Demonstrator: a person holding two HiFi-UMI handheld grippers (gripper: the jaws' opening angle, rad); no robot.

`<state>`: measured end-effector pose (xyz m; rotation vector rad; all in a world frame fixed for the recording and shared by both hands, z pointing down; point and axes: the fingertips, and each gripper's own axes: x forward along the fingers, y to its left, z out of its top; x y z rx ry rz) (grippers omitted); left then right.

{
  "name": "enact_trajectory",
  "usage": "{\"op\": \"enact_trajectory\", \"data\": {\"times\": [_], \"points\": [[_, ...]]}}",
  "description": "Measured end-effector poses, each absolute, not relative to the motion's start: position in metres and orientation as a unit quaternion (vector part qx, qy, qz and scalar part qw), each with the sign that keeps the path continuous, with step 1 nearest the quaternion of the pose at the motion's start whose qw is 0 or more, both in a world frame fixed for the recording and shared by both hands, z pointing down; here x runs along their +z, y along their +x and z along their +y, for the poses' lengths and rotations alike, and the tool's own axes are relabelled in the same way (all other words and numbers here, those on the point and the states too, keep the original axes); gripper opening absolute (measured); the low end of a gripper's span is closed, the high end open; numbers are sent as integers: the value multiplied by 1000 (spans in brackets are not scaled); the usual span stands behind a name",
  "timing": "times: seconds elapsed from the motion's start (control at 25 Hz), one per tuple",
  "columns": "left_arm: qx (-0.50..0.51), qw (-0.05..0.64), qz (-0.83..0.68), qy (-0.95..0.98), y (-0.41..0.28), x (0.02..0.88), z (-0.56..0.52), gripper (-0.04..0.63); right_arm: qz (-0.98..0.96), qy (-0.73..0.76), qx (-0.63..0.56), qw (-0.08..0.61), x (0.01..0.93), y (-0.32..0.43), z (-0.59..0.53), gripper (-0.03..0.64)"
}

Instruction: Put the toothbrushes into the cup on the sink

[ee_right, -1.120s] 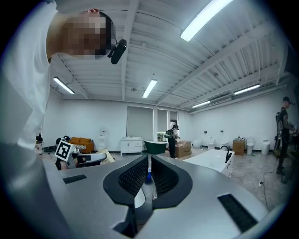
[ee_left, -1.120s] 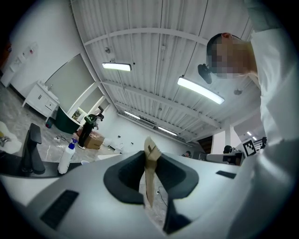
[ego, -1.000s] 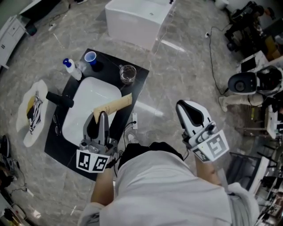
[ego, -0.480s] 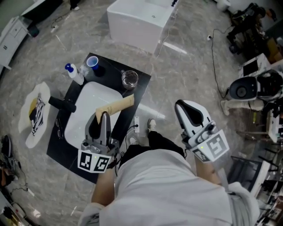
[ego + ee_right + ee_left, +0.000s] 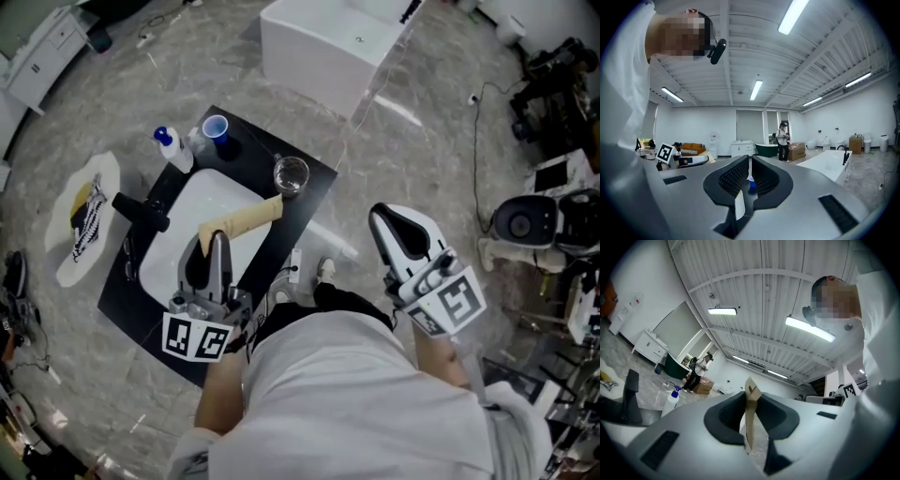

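My left gripper (image 5: 216,240) hovers over the white sink basin (image 5: 173,246), shut on a long tan cardboard box (image 5: 246,218). In the left gripper view the box (image 5: 751,414) stands on edge between the pads of the left gripper (image 5: 751,397). My right gripper (image 5: 394,220) is held to the right of the black counter (image 5: 309,202), over the floor. In the right gripper view the right gripper (image 5: 750,161) looks shut on a thin white toothbrush (image 5: 739,206) with a blue end. A blue cup (image 5: 216,127) and a clear glass cup (image 5: 292,174) stand on the counter's far edge.
A black faucet (image 5: 141,208) sits at the basin's left, with a blue-capped bottle (image 5: 174,150) behind it. A white cloth (image 5: 84,216) lies on the floor to the left. A white bathtub (image 5: 337,42) stands beyond the counter. Machines and cables crowd the right side.
The head view has swung, so the counter and tub have slid right in the picture. My right gripper now sits nearer the counter's right edge. Both grips are unchanged.
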<state>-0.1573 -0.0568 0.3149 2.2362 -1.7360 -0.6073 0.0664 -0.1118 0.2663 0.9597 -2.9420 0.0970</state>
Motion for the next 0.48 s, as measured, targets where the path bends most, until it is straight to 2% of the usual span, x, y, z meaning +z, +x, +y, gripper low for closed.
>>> {"op": "enact_trajectory", "data": {"times": [0.48], "points": [[-197, 114, -633, 740, -169, 331, -94, 67, -958, 280, 55, 32, 288, 71, -140, 46]]}}
